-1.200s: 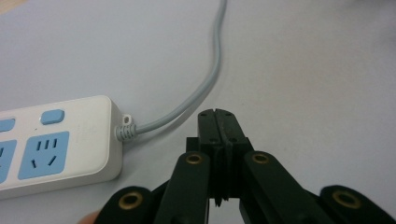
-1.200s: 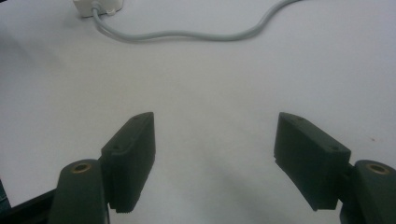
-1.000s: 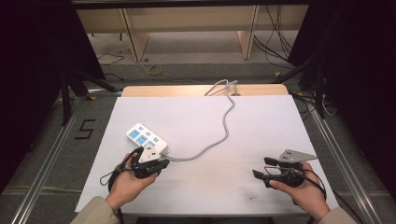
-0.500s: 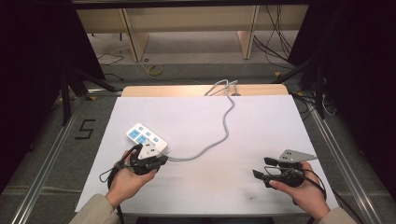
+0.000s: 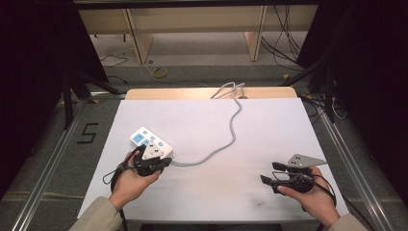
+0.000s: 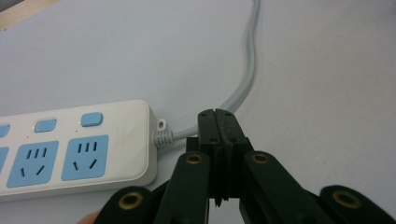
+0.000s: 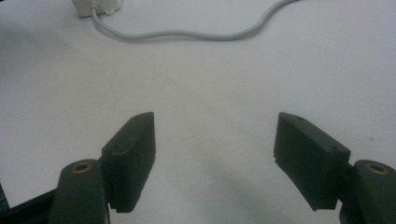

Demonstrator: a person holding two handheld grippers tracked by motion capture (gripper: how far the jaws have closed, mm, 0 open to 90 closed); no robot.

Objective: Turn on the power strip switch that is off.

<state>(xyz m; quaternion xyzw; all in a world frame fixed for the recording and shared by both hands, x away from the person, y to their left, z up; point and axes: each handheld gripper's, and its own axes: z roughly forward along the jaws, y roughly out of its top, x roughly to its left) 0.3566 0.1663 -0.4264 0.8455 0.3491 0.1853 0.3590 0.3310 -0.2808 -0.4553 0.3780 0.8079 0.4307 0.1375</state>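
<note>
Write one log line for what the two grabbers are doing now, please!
left gripper: shut, empty, beside power strip cord end | right gripper: open, empty, over white table | cord: loose

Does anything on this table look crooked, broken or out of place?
Nothing looks damaged or spilled. The white power strip lies at a slant on the white table cover, and its grey cable snakes loosely to the far edge. A few faint smudges mark the cover near the right gripper.

We see a pale wooden table [image 5: 269, 93] under a broad white paper sheet [image 5: 269, 139], a white plastic power strip with blue sockets [image 5: 144, 140] lying near its left edge, its grey cable [image 5: 233, 126] winding to the far edge
</note>
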